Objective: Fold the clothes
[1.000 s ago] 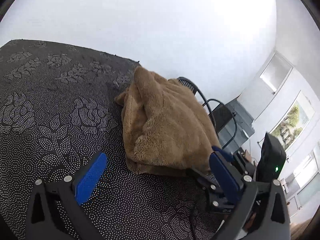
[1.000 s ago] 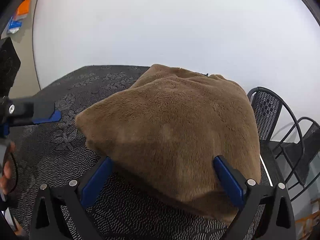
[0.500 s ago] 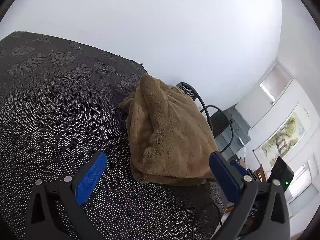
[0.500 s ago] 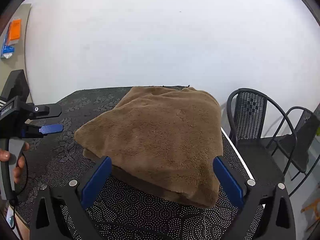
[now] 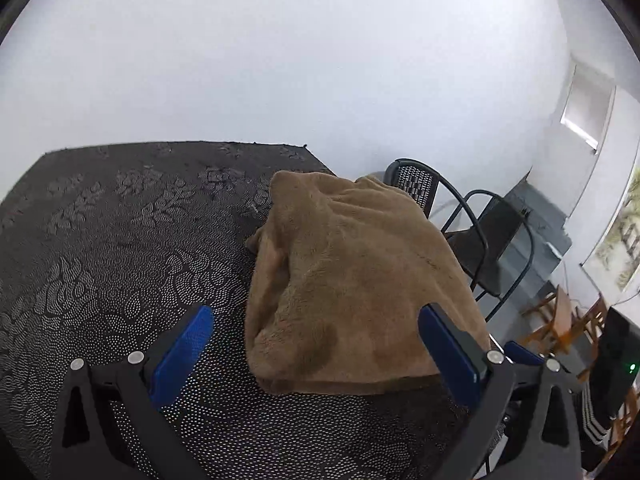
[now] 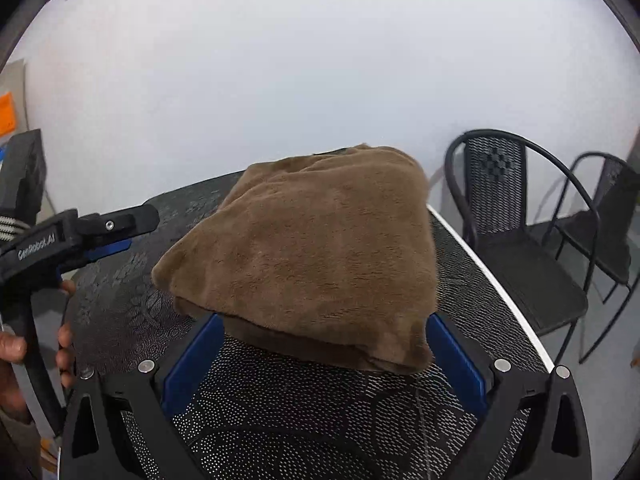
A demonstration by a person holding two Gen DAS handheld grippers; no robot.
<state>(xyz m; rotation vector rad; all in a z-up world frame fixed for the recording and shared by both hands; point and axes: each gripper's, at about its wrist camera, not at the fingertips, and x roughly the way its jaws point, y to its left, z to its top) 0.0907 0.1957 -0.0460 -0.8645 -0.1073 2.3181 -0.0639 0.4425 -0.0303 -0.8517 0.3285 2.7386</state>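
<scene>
On the black floral-patterned tablecloth (image 5: 120, 248) lies the brown plush garment (image 5: 352, 280), folded into a thick, roughly square bundle with layered edges showing along its near side. It sits toward the right part of the table, its far right corner close to the table's white rim (image 6: 492, 276).

Left gripper (image 5: 316, 344): jaws spread wide, nothing held. Blue pads (image 5: 180, 354) clear of the fabric on the left; the right pad overlaps the bundle's near right corner in the left wrist view, contact cannot be told. Gripper hovers over the cloth, near side of the bundle.

Right gripper (image 6: 324, 360): jaws also wide apart, nothing clamped. Both blue fingers (image 6: 192, 360) flank the near edge of the bundle; whether they touch the plush cannot be told.

Right wrist view also shows the left gripper from the side, at the left edge of the frame, held in the person's hand (image 6: 12, 360); white lettering on its black body.

Beyond the table on the right: two black metal mesh chairs (image 6: 504, 208), side by side. Plain white wall (image 6: 320, 60) behind. Far right in the left wrist view: grey cabinet (image 5: 532, 220), wooden furniture (image 5: 560, 316), a framed picture (image 5: 624, 240) on the wall.
</scene>
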